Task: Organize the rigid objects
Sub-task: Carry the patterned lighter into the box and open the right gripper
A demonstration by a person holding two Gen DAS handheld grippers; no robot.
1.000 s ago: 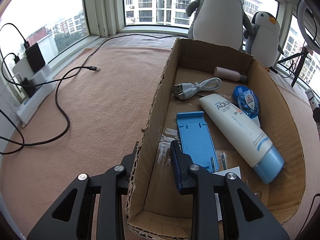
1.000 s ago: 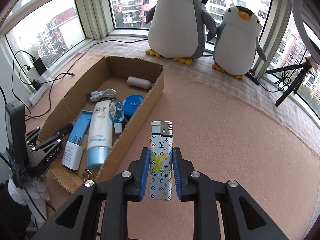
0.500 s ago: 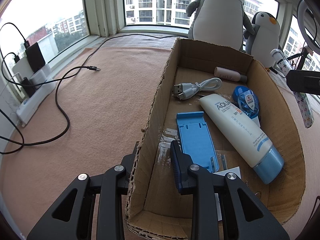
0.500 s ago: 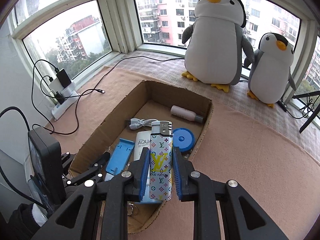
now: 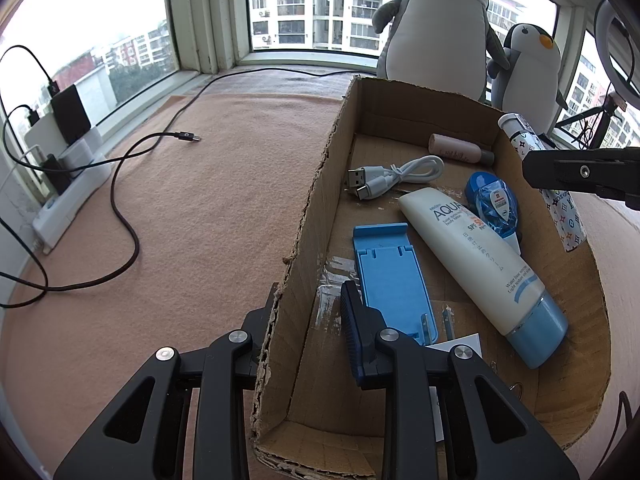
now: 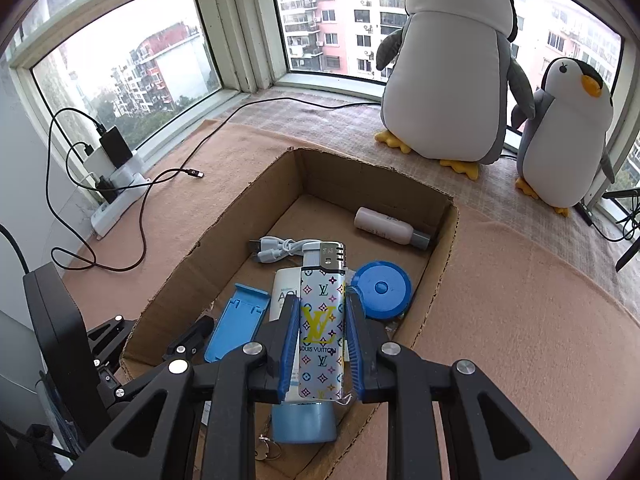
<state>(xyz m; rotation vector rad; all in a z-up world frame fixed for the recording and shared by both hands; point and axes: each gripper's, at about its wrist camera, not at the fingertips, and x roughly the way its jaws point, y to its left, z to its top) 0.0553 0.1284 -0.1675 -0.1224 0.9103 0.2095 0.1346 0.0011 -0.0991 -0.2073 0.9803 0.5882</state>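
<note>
An open cardboard box [image 5: 420, 116] lies on the tan blanket. My left gripper [image 5: 308, 300] is shut on its left wall, one finger outside and the blue-padded finger inside. My right gripper [image 6: 322, 300] is shut on a white patterned lighter [image 6: 323, 276], held upright over the box's near right part. In the left wrist view the lighter [image 5: 560, 216] hangs above the right wall, clamped by the right gripper's black fingers [image 5: 580, 172]. In the box lie a sunscreen tube [image 5: 476, 264], a blue phone stand [image 5: 392, 280], a white USB cable [image 5: 392, 176], a blue dispenser [image 5: 496, 200] and a small pink bottle [image 5: 460, 150].
Two plush penguins [image 6: 452, 72] stand behind the box by the window. A power strip with chargers [image 5: 68, 184] and a black cable [image 5: 128, 216] lie on the blanket to the left. A tripod [image 6: 628, 232] stands at the far right. Keys [image 6: 266, 450] lie at the box's near end.
My right gripper has carried the lighter leftward from over the blanket to above the box, entering the left wrist view from the right. The left gripper has stayed on the wall.
</note>
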